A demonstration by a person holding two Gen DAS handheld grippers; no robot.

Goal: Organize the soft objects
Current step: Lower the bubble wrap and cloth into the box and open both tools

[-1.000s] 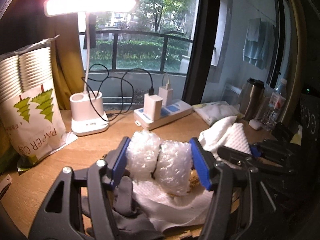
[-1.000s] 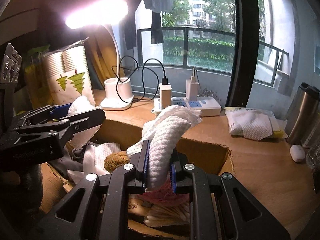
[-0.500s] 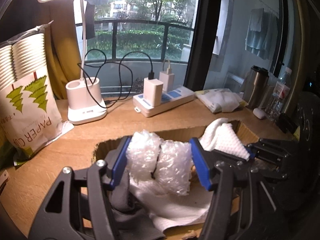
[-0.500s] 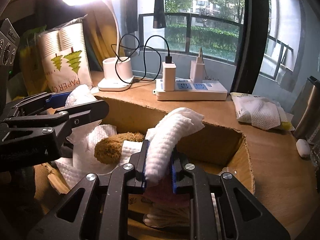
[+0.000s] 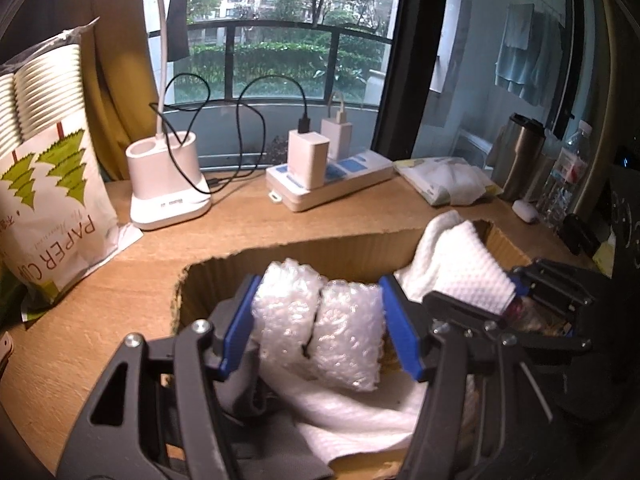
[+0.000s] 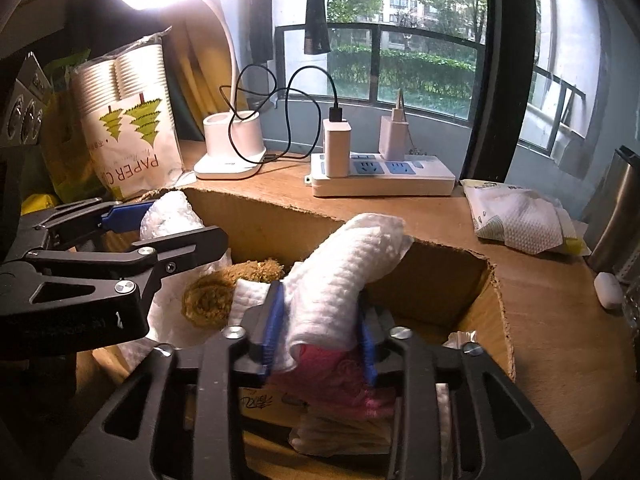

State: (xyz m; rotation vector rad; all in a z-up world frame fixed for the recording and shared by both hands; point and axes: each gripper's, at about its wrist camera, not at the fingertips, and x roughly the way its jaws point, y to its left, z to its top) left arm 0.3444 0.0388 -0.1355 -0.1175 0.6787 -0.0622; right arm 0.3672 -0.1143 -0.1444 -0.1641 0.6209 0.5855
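White towel [image 6: 344, 276] just got let go: my right gripper [image 6: 320, 336] jaws have just been opening, towel loose between them over the box [image 6: 496, 320]. Left gripper [image 5: 318, 332] clamps bubble wrap [image 5: 320, 320].

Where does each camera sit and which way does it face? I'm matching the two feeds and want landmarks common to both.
Left wrist: rides the left claw, looking down into the cardboard box; its own claw clamps a bubble wrap bundle, with the right claw intruding at right.
Right wrist: rides the right claw, whose pads have just been opening around a white towel in the box; the left claw shows at left.
Shared: power strip, lamp base, paper cup bag, window.
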